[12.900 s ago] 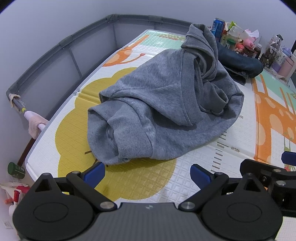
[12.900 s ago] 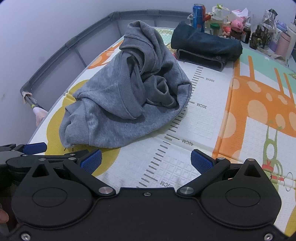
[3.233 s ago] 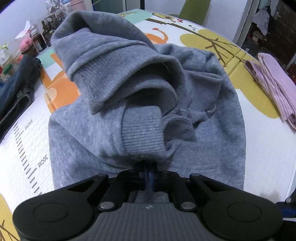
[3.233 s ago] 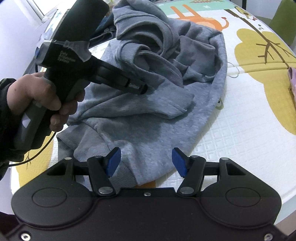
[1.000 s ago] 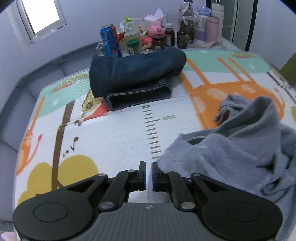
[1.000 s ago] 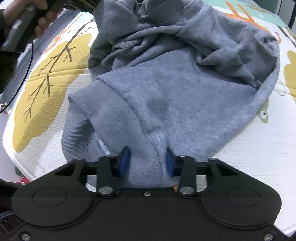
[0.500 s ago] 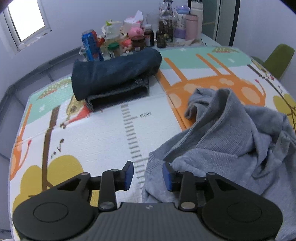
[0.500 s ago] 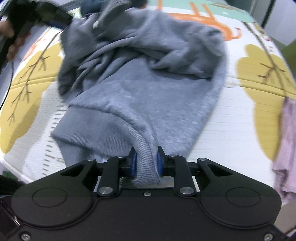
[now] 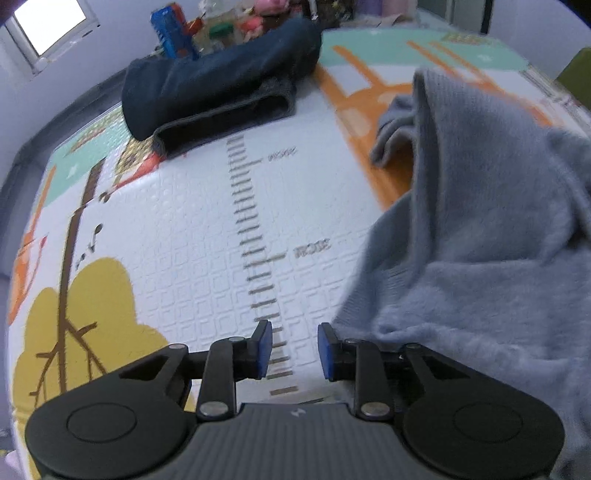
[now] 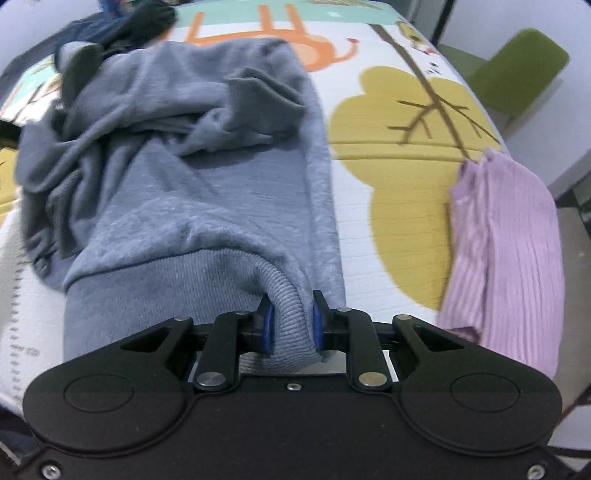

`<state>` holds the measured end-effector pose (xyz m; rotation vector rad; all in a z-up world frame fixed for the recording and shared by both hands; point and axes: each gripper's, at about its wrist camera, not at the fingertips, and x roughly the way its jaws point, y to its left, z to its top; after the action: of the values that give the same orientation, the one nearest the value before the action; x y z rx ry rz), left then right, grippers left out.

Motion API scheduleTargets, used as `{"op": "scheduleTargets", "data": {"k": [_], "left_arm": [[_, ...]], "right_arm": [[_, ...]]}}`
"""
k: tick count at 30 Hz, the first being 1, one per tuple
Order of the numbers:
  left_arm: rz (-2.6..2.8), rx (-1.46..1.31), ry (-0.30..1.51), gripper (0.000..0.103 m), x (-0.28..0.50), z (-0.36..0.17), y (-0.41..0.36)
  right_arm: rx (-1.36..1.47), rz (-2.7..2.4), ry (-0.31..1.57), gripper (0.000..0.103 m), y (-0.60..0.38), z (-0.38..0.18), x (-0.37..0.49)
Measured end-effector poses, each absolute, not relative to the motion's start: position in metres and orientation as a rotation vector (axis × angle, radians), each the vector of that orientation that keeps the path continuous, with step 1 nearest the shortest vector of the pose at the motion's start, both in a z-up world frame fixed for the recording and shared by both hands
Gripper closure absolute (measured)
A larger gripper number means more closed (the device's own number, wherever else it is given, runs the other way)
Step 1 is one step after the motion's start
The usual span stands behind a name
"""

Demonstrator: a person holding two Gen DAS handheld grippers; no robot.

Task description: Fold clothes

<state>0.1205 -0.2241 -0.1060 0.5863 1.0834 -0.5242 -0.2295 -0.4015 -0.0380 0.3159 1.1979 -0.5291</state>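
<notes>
A grey sweatshirt (image 10: 207, 192) lies crumpled on the patterned play mat (image 10: 391, 206). My right gripper (image 10: 290, 323) is shut on the ribbed hem of the sweatshirt, which bulges between its blue pads. In the left wrist view the sweatshirt (image 9: 480, 258) fills the right side. My left gripper (image 9: 294, 349) is open and empty, just left of the sweatshirt's edge, over the mat's printed ruler marks (image 9: 255, 236).
A folded dark blue garment (image 9: 221, 85) lies at the mat's far end, with cans and bottles (image 9: 173, 27) behind it. A folded pink ribbed garment (image 10: 506, 251) lies at the mat's right edge. A green chair (image 10: 517, 70) stands beyond the mat.
My left gripper has opened wider and moved left, clear of the sweatshirt edge. My right gripper stays shut on the hem and has pulled it; the body lies flatter.
</notes>
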Motion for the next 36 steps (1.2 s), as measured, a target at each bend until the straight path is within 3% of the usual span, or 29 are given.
{"op": "scheduleTargets", "data": {"k": [15, 18, 20, 23, 25, 29, 36], "left_arm": [[-0.518, 0.496, 1.092, 0.073, 0.123, -0.097, -0.222], [-0.538, 0.460, 1.083, 0.067, 0.122, -0.084, -0.220], [-0.563, 0.426, 1.081, 0.056, 0.121, -0.075, -0.218], [-0.615, 0.393, 1.080, 0.053, 0.115, -0.064, -0.217], [-0.639, 0.406, 1.074, 0.052, 0.110, -0.061, -0.220], [-0.667, 0.423, 1.082, 0.051, 0.102, -0.063, -0.224], [-0.722, 0.385, 1.113, 0.050, 0.093, -0.062, -0.223]], "right_arm": [[0.314, -0.609, 1.199, 0.082, -0.428, -0.026, -0.243], [0.327, -0.593, 1.184, 0.081, -0.429, -0.017, -0.240], [0.308, -0.577, 1.169, 0.079, -0.425, -0.009, -0.236], [0.270, -0.550, 1.151, 0.078, -0.418, 0.004, -0.229], [0.250, -0.538, 1.133, 0.076, -0.414, 0.012, -0.223], [0.211, -0.529, 1.034, 0.057, -0.404, 0.037, -0.217], [0.284, -0.352, 0.927, 0.057, -0.383, 0.058, -0.187]]}}
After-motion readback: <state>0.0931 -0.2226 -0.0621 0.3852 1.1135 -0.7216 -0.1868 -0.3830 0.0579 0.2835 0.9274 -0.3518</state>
